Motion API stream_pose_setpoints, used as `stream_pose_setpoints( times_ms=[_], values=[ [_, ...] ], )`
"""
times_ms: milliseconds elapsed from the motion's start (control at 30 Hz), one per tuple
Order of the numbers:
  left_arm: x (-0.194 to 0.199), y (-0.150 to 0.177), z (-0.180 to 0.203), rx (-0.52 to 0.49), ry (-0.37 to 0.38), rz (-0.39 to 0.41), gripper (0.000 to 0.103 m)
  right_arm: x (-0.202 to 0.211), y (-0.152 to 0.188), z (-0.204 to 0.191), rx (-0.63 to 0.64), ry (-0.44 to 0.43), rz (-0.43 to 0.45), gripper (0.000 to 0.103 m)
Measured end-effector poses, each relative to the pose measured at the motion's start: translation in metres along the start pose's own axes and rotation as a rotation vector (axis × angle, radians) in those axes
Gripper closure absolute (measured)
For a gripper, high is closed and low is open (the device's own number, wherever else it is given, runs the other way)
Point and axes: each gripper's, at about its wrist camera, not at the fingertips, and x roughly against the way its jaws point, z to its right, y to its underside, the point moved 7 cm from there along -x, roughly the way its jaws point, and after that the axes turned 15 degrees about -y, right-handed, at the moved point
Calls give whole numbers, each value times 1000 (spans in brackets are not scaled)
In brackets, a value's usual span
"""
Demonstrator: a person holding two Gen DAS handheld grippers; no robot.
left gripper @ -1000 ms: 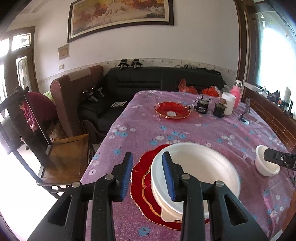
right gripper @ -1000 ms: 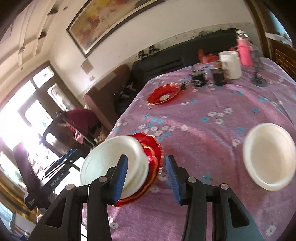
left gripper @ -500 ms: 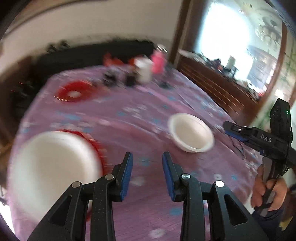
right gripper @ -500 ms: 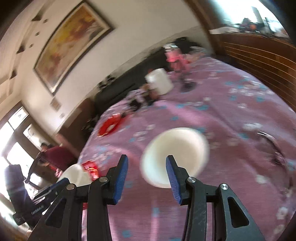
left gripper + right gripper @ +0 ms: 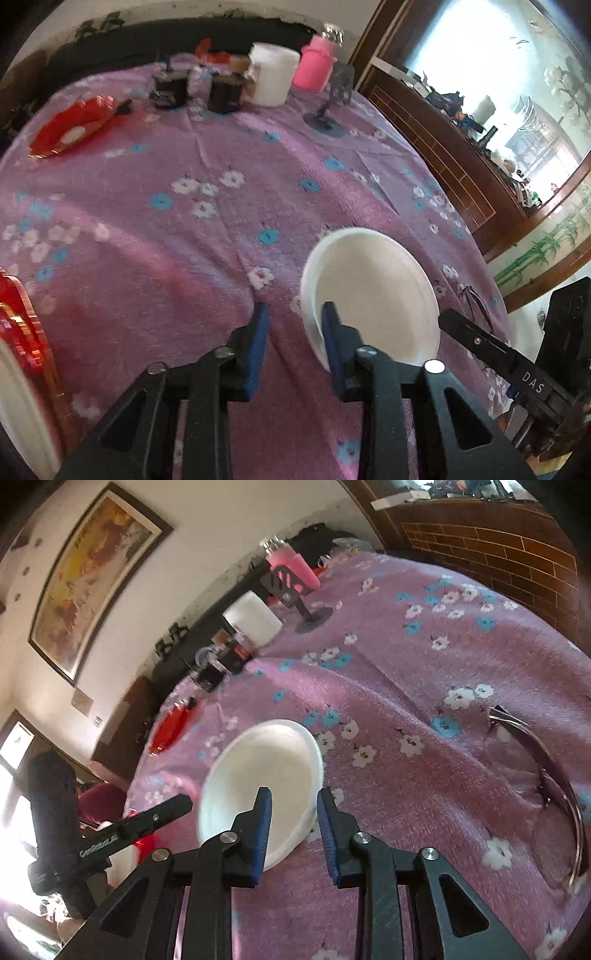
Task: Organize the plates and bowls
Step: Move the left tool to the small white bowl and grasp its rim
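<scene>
One white bowl (image 5: 373,295) sits on the counter (image 5: 184,240). Both my grippers, left (image 5: 295,328) and right (image 5: 293,812), straddle its rim, fingers closing, not yet clamped. Two red plates (image 5: 70,125) are visible.

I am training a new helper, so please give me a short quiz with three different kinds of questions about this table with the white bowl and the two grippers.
1. True or false: the white bowl sits on the purple flowered tablecloth.
2. Which gripper has the bowl's rim between its fingers? A) left gripper B) right gripper C) both
3. Fill in: at the table's far end, the pink bottle stands beside a white ____.

Key
1. True.
2. C. Each gripper straddles the rim on its own side of the bowl, and both sets of jaws are closing.
3. Cup.
</scene>
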Motion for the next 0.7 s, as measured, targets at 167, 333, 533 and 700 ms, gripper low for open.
stream_pose_setpoints(
  times_ms=[167,333,533,700],
  values=[
    [-8,1,10,-30,-32,28,92,0,-2,1,16,18,6,96],
    [-7,1,10,-32,-44,41,92,4,0,6,3,25,22,95],
    [-9,-1,13,-43,-74,62,92,-3,-2,3,15,32,15,94],
    [-7,0,14,-46,-83,75,92,-4,-1,4,13,49,11,92]
  ],
)
